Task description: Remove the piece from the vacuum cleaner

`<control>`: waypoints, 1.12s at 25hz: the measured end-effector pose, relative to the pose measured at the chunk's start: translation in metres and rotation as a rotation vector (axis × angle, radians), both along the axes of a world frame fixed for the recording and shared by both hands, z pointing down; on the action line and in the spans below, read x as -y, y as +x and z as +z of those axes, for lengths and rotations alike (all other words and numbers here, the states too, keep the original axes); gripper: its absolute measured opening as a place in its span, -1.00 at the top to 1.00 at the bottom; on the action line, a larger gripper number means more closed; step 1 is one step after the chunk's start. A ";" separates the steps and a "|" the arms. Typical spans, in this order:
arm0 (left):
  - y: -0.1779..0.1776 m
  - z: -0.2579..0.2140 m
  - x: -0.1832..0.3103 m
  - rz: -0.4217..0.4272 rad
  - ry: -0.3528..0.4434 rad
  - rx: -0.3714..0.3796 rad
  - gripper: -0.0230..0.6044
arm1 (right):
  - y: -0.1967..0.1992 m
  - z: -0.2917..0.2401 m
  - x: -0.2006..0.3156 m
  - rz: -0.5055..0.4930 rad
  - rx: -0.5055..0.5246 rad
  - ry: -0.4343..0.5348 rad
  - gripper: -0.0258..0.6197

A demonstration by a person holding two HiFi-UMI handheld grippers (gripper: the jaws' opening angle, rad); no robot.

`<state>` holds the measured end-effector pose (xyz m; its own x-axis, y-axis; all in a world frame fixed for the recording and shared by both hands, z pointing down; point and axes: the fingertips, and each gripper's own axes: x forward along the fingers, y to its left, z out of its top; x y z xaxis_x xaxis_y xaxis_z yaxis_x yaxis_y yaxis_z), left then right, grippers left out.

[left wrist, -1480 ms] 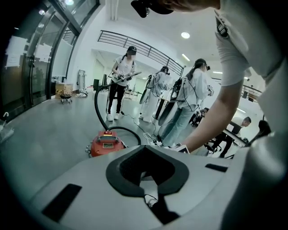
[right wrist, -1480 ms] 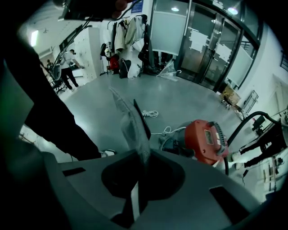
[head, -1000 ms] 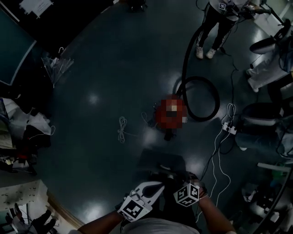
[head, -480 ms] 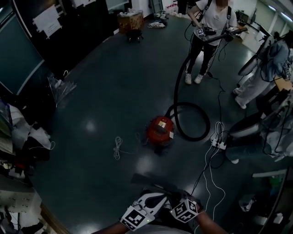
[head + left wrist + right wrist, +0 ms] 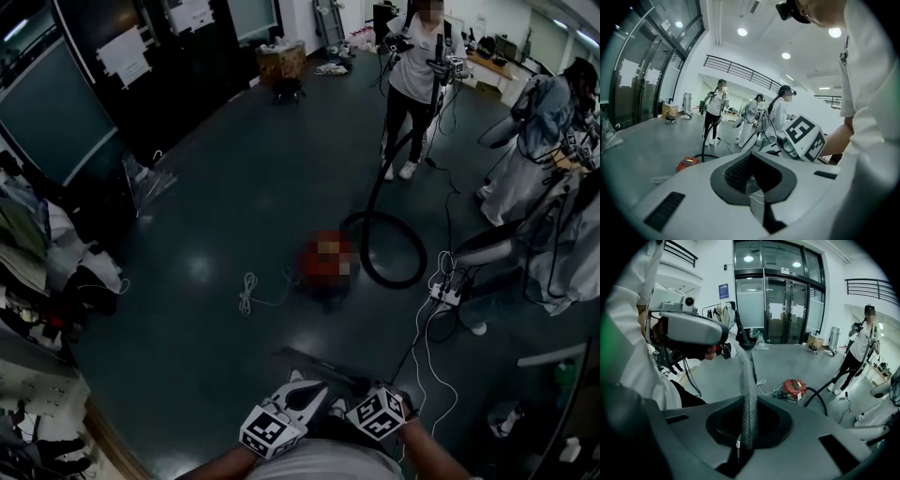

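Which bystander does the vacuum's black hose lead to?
The person in white T-shirt and black trousers, standing alone beyond the red vacuum cleaner; the others cluster at right.

- Dark grey floor (image 5: 216, 234): smooth, glossy, mirrors the ceiling lights.
- Red vacuum cleaner body (image 5: 794, 388): hard, shiny plastic.
- Black vacuum hose (image 5: 375, 199): smooth, dull sheen.
- Thin grey flat piece (image 5: 749, 404): fine mesh-like weave, semi-sheer.
- Left gripper (image 5: 757, 190) and right gripper (image 5: 745, 434): matt grey plastic shells with black rough-dotted pads (image 5: 736, 171).
- Tall glass doors (image 5: 780, 305): clear panes, dark metal frames.

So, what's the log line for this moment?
right gripper: shut on flat piece | left gripper: shut | vacuum cleaner: away, untouched
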<state>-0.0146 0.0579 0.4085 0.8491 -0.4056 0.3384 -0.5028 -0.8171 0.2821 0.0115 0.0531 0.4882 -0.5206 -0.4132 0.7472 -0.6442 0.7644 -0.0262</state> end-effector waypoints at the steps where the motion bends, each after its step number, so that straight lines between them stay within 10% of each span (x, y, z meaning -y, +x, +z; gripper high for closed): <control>1: 0.002 -0.005 -0.006 -0.002 0.006 0.000 0.91 | 0.001 -0.005 -0.004 0.004 0.009 -0.001 0.84; 28: -0.083 -0.033 -0.076 -0.041 0.081 -0.051 0.91 | -0.091 -0.067 -0.085 -0.008 0.068 0.036 0.84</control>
